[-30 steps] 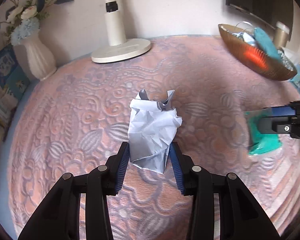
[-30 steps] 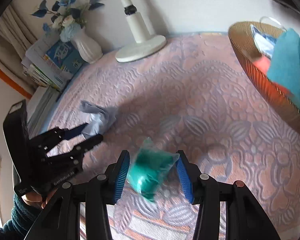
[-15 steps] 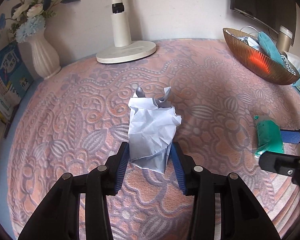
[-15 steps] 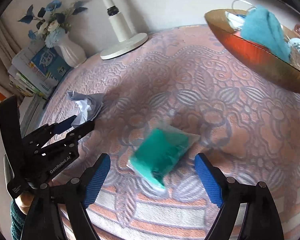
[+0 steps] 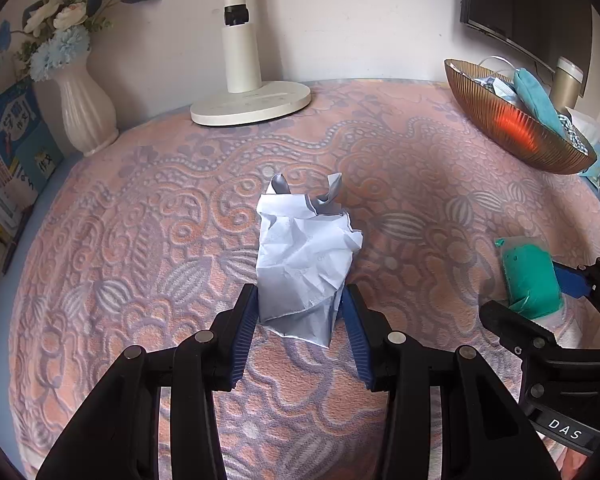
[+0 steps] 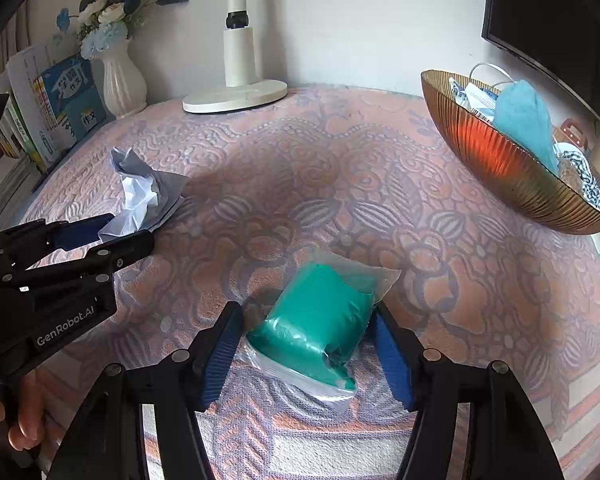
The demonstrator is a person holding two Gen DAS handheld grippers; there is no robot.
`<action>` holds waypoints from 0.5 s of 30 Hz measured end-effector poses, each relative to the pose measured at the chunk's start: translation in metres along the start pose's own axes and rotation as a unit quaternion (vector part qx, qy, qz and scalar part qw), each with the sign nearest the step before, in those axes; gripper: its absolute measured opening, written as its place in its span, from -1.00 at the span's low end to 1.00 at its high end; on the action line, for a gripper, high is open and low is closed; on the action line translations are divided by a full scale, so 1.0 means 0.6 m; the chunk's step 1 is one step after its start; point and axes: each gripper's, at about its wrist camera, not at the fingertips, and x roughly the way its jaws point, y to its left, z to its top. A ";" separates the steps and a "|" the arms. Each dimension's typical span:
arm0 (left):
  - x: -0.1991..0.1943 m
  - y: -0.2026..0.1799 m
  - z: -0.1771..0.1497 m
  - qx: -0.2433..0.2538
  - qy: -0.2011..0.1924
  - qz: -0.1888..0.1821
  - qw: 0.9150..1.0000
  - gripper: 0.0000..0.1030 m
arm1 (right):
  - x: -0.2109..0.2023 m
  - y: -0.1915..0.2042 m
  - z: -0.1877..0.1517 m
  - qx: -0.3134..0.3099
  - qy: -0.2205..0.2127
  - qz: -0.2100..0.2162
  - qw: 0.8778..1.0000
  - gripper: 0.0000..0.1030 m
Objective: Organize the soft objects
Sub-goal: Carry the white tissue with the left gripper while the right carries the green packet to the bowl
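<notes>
A crumpled pale-blue paper wad (image 5: 306, 256) stands on the patterned cloth between the pads of my left gripper (image 5: 300, 312), which is shut on it; it also shows in the right wrist view (image 6: 144, 196). A green soft pack in clear plastic (image 6: 318, 332) lies on the cloth between the fingers of my right gripper (image 6: 308, 344), which is open around it with gaps on both sides; the pack shows in the left wrist view too (image 5: 530, 280). A golden bowl (image 6: 500, 164) with soft items stands at the back right.
A white lamp base (image 5: 252, 106) stands at the back centre. A white vase with flowers (image 5: 86, 116) and books (image 5: 12, 148) are at the back left. A dark screen (image 6: 556, 28) hangs on the wall at right. The table's front edge is near the grippers.
The right gripper let go of the green pack onto the cloth, opened wide, then closed in around it again. The left gripper still holds the paper wad in place.
</notes>
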 end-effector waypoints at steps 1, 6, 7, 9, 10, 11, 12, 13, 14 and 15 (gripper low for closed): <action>0.000 0.000 0.000 0.001 0.000 0.000 1.000 -0.20 | -0.003 0.002 -0.003 -0.002 -0.002 -0.001 1.000 0.18; -0.002 -0.004 0.000 0.005 -0.002 0.005 1.000 -0.24 | -0.009 0.001 -0.005 0.006 -0.010 0.009 1.000 0.03; -0.002 -0.007 -0.001 0.008 -0.003 0.009 1.000 -0.24 | -0.011 -0.001 -0.007 0.009 -0.013 0.012 1.000 0.01; -0.005 -0.015 -0.001 0.020 -0.006 0.016 1.000 -0.25 | -0.019 -0.005 -0.014 0.014 -0.018 0.022 0.999 -0.01; -0.007 -0.019 -0.001 0.026 -0.008 0.016 1.000 -0.25 | -0.024 -0.006 -0.018 0.016 -0.019 0.026 0.999 -0.01; -0.009 -0.023 -0.001 0.030 -0.010 0.014 0.999 -0.25 | -0.030 -0.008 -0.025 0.016 -0.022 0.033 0.999 -0.01; -0.010 -0.026 -0.001 0.033 -0.008 0.011 0.999 -0.25 | -0.034 -0.008 -0.031 0.014 -0.025 0.037 0.999 -0.01; -0.010 -0.027 0.001 0.030 0.000 -0.004 1.000 -0.25 | -0.038 -0.007 -0.037 0.011 -0.027 0.038 0.999 -0.01; -0.011 -0.024 0.004 0.013 0.009 -0.037 0.999 -0.25 | -0.042 -0.005 -0.043 0.004 -0.026 0.033 0.999 -0.01; -0.014 -0.019 0.008 -0.011 0.012 -0.074 0.997 -0.25 | -0.044 -0.003 -0.046 -0.001 -0.023 0.031 0.999 -0.02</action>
